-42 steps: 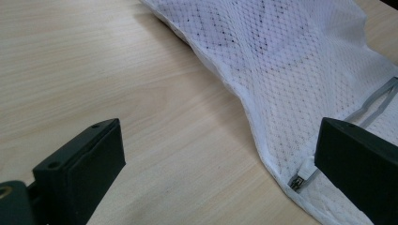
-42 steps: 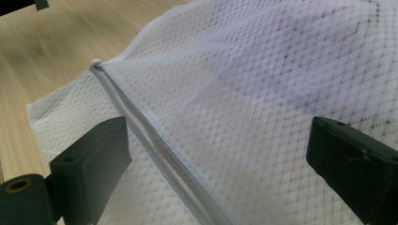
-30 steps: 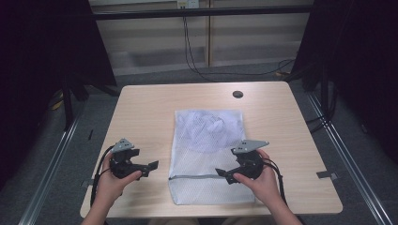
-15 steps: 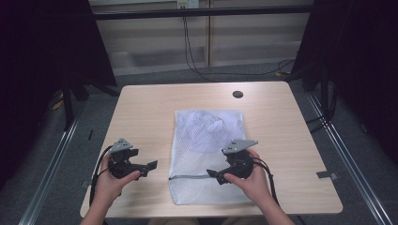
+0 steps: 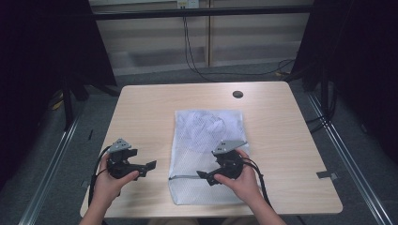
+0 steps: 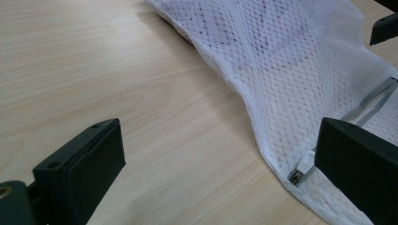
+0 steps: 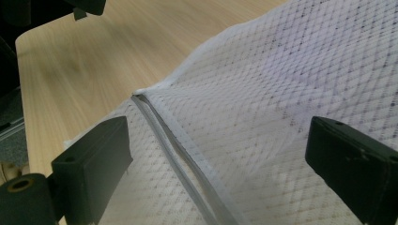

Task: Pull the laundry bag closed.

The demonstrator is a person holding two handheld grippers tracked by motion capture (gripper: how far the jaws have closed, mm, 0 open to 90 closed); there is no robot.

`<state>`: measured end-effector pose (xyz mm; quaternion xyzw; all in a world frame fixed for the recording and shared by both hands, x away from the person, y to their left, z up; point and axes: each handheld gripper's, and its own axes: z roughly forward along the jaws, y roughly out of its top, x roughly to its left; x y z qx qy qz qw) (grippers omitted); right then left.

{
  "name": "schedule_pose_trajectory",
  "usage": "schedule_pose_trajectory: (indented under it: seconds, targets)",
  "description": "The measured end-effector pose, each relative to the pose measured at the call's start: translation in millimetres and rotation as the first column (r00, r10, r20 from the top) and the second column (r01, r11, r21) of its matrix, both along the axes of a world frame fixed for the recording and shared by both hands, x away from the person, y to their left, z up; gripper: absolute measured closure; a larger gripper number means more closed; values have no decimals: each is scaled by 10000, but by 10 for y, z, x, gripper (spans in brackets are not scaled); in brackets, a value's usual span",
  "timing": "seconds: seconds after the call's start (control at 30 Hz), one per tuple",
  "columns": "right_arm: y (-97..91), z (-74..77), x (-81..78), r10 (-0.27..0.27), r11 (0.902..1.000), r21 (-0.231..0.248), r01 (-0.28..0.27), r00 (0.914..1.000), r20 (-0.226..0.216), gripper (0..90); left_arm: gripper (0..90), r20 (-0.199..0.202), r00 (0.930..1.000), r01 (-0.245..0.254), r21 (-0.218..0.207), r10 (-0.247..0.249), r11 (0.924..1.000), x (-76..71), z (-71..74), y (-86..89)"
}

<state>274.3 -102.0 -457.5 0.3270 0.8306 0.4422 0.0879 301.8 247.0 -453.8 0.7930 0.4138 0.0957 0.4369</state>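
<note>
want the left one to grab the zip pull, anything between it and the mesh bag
Nothing visible. Only bare table lies between the open left hand-held gripper and the mesh bag; the zip pull sits at the bag's near edge, by one jaw.

Left hand-held gripper [image 5: 149,166] gripped in left hand [image 5: 112,180], jaws wide apart, pointing right. Right hand-held gripper [image 5: 202,176] in right hand [image 5: 239,180], jaws wide apart, pointing left.

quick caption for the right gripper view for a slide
Open right tool poised over a white mesh bag, its grey zipper running between the jaws, on a wooden table.
</note>
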Motion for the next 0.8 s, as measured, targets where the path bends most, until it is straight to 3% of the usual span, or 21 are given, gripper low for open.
schedule_pose_trajectory:
  seconds: [0.8]
  targets:
    - [335, -70, 57, 605, 9979, 268, -594, 9973, -410, 120, 19, -128, 9999, 80, -29, -80, 10000, -17, -10, 36]
